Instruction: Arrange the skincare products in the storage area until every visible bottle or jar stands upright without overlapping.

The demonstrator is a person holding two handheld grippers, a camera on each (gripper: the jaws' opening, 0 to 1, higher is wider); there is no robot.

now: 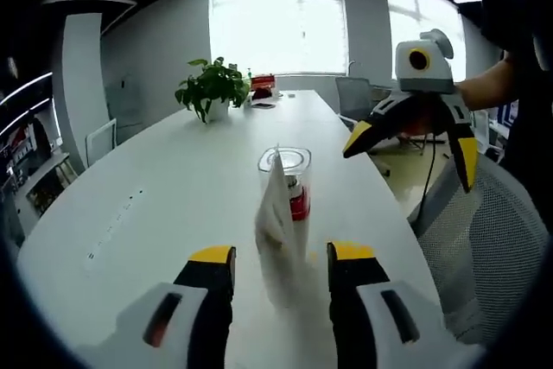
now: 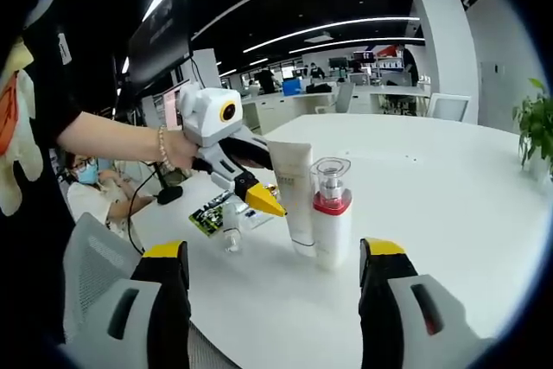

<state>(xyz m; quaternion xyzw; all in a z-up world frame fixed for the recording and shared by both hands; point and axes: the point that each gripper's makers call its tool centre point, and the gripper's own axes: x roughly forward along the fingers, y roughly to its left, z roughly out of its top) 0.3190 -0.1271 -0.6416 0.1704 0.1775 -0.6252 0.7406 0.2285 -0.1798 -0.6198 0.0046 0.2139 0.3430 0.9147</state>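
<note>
A white tube [image 1: 273,205] stands upright on the white table [image 1: 173,205], just ahead of my left gripper [image 1: 281,257], whose jaws are spread wide on either side of it. Right behind the tube stands a white pump bottle [image 1: 295,181] with a red band and a clear cap. In the right gripper view the tube [image 2: 294,192] and the pump bottle [image 2: 331,218] stand side by side, touching or nearly so. The left gripper [image 2: 270,181] reaches in to the tube's left side. My right gripper [image 2: 272,252] is open, well short of the bottles. It also hangs open in the air [image 1: 413,155].
A small clear bottle [image 2: 231,235] and a green-black sachet [image 2: 207,213] lie near the table edge. A potted plant [image 1: 212,88] and a red object [image 1: 263,84] stand at the far end. A mesh chair [image 1: 484,239] is beside the table. A person's arm [image 2: 121,140] holds the left gripper.
</note>
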